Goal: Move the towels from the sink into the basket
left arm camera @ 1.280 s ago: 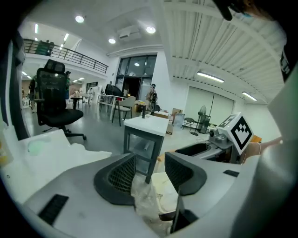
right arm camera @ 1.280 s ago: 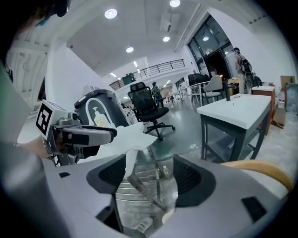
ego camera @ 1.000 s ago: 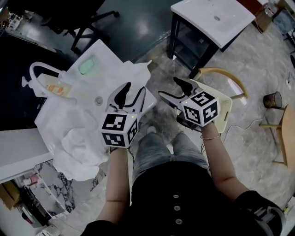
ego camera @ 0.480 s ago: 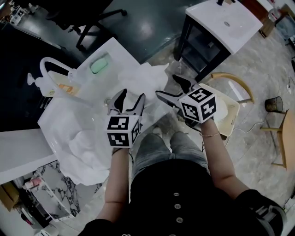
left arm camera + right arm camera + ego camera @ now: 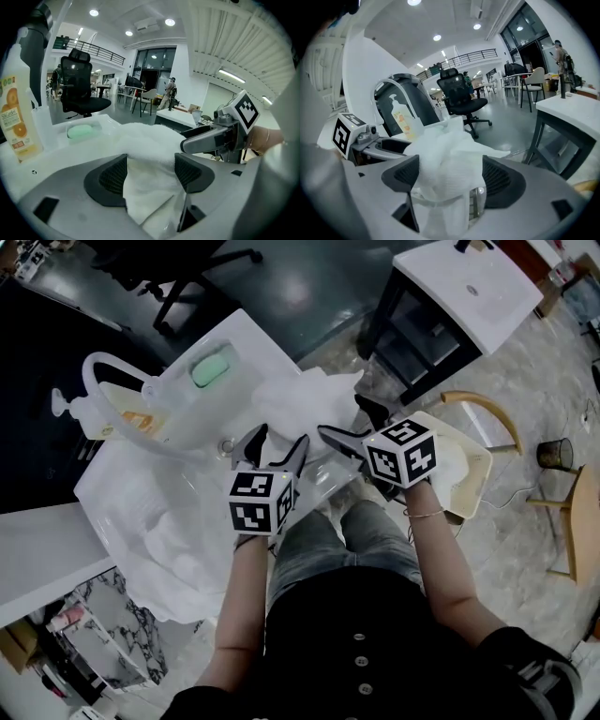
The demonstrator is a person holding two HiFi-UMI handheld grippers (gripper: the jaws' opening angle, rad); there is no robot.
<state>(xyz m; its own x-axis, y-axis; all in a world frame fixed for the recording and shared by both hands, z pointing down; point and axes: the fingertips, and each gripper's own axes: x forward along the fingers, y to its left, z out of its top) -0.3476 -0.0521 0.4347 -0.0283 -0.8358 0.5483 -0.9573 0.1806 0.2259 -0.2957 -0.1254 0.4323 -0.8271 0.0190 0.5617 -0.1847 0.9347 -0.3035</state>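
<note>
We've got the left tongs (image 5: 279, 435) just opened wide and the right tongs (image 5: 342, 415) apart too, both straddling the crumpled white terry towel (image 5: 305, 395) on the rim of the white sink (image 5: 255, 338), presumably for a two-point lift into the cream basket (image 5: 480, 465).

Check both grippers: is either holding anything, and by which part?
Nothing is gripped. The white towel lies between the fingers of the left gripper, which have just been opening, and of the right gripper, also apart.
</note>
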